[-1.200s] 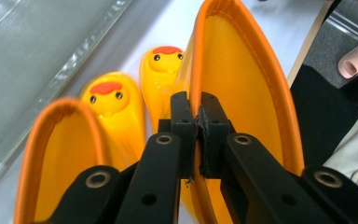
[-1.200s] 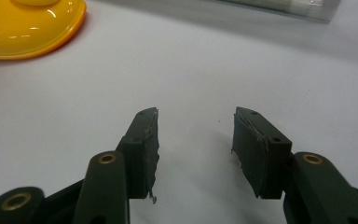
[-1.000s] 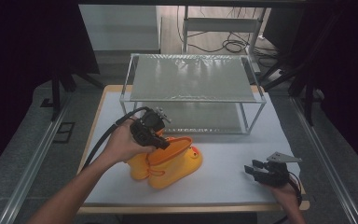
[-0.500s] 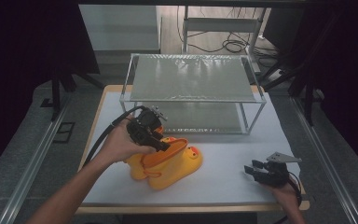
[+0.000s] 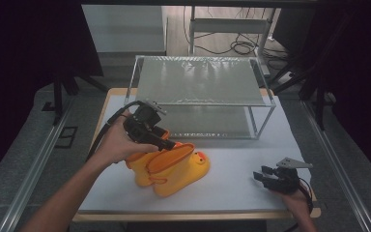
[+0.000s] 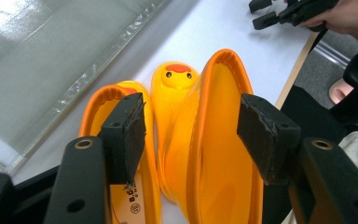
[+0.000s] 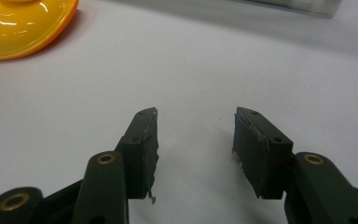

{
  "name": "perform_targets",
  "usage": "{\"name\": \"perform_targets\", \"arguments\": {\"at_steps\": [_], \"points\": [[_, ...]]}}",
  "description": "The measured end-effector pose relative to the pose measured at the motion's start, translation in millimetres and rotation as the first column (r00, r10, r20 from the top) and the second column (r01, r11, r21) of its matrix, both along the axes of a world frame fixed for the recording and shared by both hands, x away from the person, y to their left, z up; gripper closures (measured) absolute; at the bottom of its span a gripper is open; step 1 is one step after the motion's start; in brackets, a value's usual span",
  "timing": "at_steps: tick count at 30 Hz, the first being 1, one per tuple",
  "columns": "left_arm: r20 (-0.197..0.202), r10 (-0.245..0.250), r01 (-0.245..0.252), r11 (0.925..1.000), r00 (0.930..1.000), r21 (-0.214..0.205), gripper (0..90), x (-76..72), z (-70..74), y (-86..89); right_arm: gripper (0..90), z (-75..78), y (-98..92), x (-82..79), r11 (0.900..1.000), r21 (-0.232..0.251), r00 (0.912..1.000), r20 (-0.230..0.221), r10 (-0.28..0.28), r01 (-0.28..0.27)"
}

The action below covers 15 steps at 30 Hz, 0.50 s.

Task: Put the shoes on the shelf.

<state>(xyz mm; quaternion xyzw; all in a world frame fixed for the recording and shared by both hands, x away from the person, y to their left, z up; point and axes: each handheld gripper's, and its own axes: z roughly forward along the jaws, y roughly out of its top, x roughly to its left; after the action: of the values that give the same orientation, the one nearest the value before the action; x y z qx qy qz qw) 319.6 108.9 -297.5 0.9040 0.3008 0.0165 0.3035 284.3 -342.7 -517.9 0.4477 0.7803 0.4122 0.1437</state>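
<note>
Nearest to me, my right gripper (image 5: 270,176) rests low on the white table (image 5: 232,191) at the near right, its fingers (image 7: 142,144) spread apart with nothing between them.

A little farther, left of centre, stands a pair of yellow rubber boots (image 5: 171,166) with duck faces on the toes, which point right. My left gripper (image 5: 171,144) hangs just above their open tops. Its fingers (image 6: 128,135) have just been opening and now stand wide; the rim of the nearer boot sits between them, but neither pad presses on it, so I hold nothing.

I judge the boots light, smooth and bendy, probably a little slippery. The stiffened orange rim of a boot top looks the best place to pinch, one finger inside and one outside.

Beyond the boots stands a two-level wire rack (image 5: 200,96), its near edge close to them. Open table lies to the right of the boots; the near edge is not far.
</note>
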Motion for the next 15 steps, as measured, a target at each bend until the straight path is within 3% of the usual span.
{"name": "perform_targets", "arguments": {"at_steps": [15], "points": [[0.013,0.030,-0.030,0.9995,0.9995,-0.005,39.2,-4.7,12.2,18.5,45.8,0.6,0.4,0.0,1.0000,0.004,1.0000,-0.001,-0.006,0.006]]}}
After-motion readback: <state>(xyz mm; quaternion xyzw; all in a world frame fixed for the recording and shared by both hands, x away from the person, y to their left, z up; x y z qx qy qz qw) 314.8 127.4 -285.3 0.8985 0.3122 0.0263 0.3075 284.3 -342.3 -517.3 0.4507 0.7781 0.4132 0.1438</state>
